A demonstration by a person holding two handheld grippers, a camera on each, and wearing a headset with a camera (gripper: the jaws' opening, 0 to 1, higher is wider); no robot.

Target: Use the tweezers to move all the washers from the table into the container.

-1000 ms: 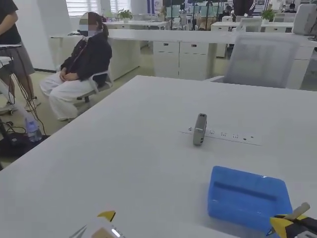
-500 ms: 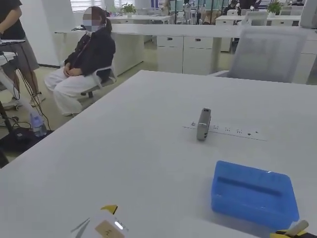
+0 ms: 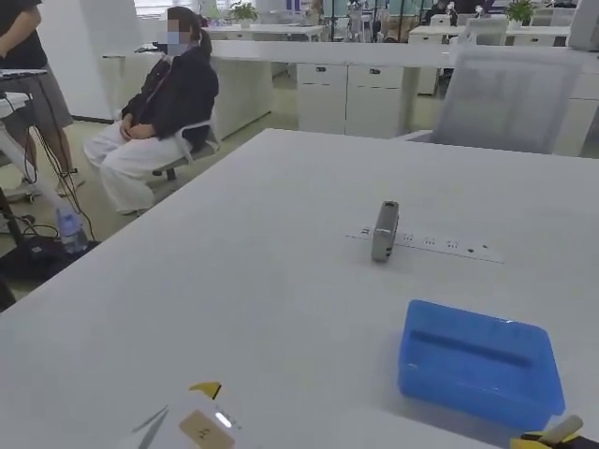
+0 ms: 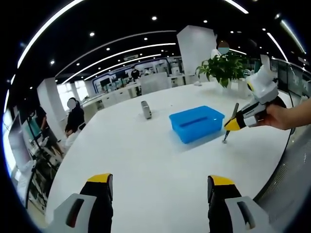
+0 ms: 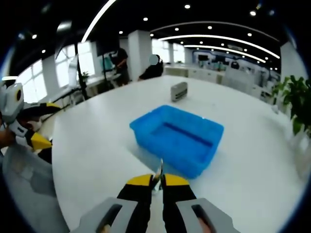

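Observation:
A blue plastic container (image 3: 477,360) stands on the white table (image 3: 281,281), to my right. My right gripper (image 5: 156,179) is shut on thin metal tweezers (image 5: 159,169), whose tip points at the container (image 5: 177,136) just short of its near wall. In the head view the right gripper (image 3: 552,438) peeks in at the bottom right corner. My left gripper (image 4: 159,182) is open with nothing between its jaws, low over the table's near edge, and in the head view it (image 3: 187,412) sits at the bottom left. The left gripper view has the right gripper (image 4: 255,109) with the tweezers (image 4: 231,121) beside the container (image 4: 197,122).
A small grey device (image 3: 384,230) stands on a flush power strip (image 3: 426,247) in the table's middle. A grey office chair (image 3: 505,98) is at the far edge. A person sits at the back left (image 3: 159,122); another stands beside them. A potted plant (image 4: 226,68) is off to the right.
The head view has shifted a little. The right gripper with the tweezers now sits lower at the picture's edge. The left gripper and the container have stayed in place.

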